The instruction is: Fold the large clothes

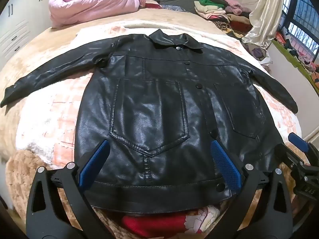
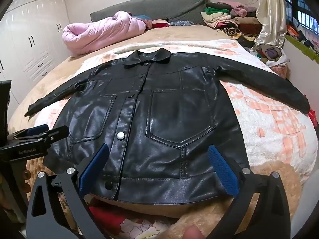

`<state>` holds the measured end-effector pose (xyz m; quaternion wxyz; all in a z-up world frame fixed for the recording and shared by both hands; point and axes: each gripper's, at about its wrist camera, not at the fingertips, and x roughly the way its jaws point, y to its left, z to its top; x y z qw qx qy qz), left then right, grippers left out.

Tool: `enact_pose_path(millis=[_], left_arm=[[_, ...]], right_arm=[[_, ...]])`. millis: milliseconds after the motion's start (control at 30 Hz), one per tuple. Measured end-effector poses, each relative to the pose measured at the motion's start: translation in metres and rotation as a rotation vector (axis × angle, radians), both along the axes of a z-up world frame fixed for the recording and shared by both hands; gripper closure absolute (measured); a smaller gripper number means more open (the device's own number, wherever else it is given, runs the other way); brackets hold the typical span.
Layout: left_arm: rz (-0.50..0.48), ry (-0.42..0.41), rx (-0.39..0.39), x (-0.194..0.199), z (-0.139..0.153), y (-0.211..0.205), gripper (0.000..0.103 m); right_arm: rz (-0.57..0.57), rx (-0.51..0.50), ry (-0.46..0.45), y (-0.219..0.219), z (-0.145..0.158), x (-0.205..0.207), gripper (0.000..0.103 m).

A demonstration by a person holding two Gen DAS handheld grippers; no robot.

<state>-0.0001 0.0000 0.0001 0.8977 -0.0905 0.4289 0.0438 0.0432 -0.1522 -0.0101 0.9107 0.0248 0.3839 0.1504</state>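
Observation:
A black leather jacket [image 1: 151, 107] lies flat, front up, on the bed with both sleeves spread out; it also shows in the right wrist view [image 2: 179, 115]. My left gripper [image 1: 159, 155] is open, hovering over the jacket's hem on its left half, blue pads wide apart. My right gripper [image 2: 159, 157] is open over the hem on the right half. The right gripper also shows at the right edge of the left wrist view [image 1: 299, 151], and the left gripper at the left edge of the right wrist view [image 2: 37, 133]. Neither holds anything.
The jacket rests on a white and pink fluffy blanket [image 1: 49, 119] over a tan bedspread [image 2: 269, 179]. A rolled pink quilt [image 1: 89, 4] and a pile of folded clothes [image 1: 219, 10] sit at the head. A wardrobe [image 2: 30, 39] stands left, a curtain [image 2: 271, 10] right.

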Motion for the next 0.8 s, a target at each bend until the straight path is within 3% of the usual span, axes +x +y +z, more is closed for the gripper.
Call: enact_pose_path(millis=[800], left_arm=[[-0.016, -0.017, -0.003, -0.0033, 0.0074, -0.0032, 0.008]], right_arm=[[0.037, -0.01, -0.036, 0.0074, 0.0083, -0.0073, 0.004]])
